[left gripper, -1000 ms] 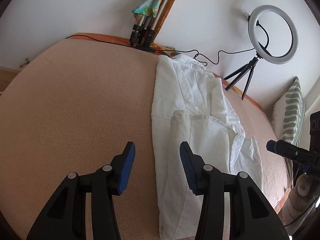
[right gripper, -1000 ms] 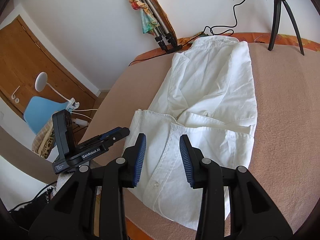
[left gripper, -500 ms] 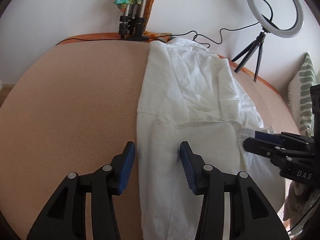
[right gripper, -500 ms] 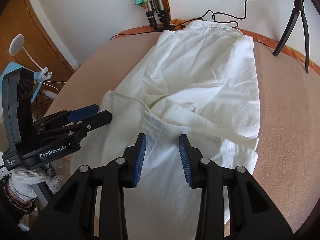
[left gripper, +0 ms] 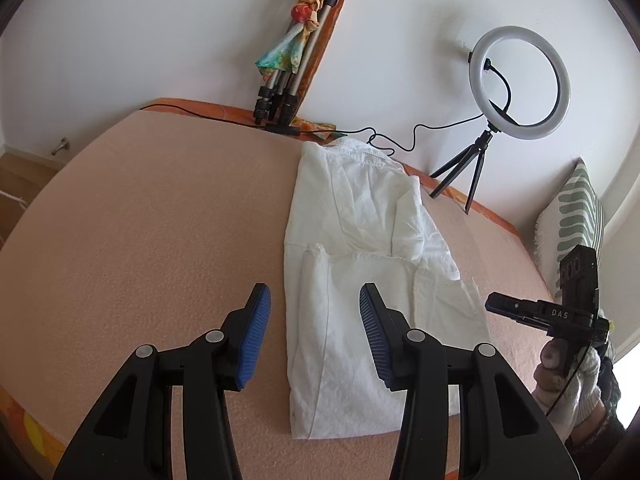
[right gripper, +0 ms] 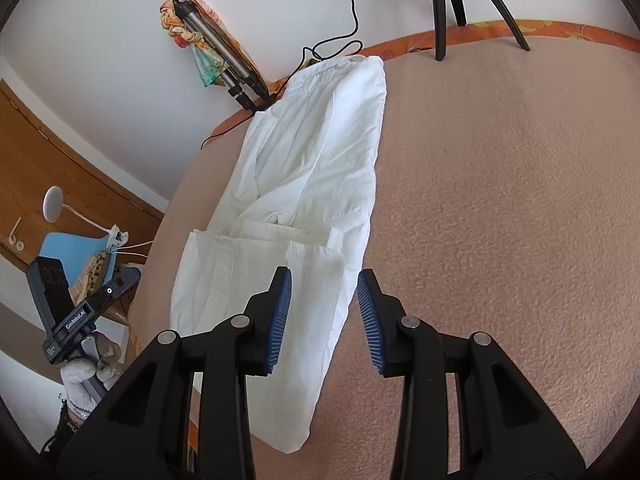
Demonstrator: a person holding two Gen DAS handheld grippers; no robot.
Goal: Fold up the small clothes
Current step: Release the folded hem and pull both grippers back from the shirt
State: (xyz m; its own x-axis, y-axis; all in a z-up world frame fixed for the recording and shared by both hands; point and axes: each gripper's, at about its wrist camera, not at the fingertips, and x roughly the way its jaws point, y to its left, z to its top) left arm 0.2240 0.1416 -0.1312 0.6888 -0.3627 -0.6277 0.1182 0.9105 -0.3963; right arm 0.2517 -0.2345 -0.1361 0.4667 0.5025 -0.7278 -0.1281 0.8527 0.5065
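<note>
A white shirt (left gripper: pixel 360 232) lies flat on the peach blanket, folded into a long narrow strip with its collar at the far edge; it also shows in the right wrist view (right gripper: pixel 304 200). My left gripper (left gripper: pixel 314 320) is open and empty, above the shirt's near left edge. My right gripper (right gripper: pixel 324 306) is open and empty, above the shirt's near right edge. The right gripper also shows in the left wrist view (left gripper: pixel 552 312), and the left gripper in the right wrist view (right gripper: pixel 100 296), both held off the bed's sides.
A ring light on a small tripod (left gripper: pixel 516 84) stands at the far right of the bed. A folded tripod with a colourful cloth (left gripper: pixel 292 68) leans on the wall, with black cables (left gripper: pixel 380 140) near the collar. A green patterned pillow (left gripper: pixel 576 216) lies right.
Both grippers have pulled back and apart from over the shirt. The left gripper sits more to the shirt's left edge, the right gripper more to its right edge. The shirt lies still.
</note>
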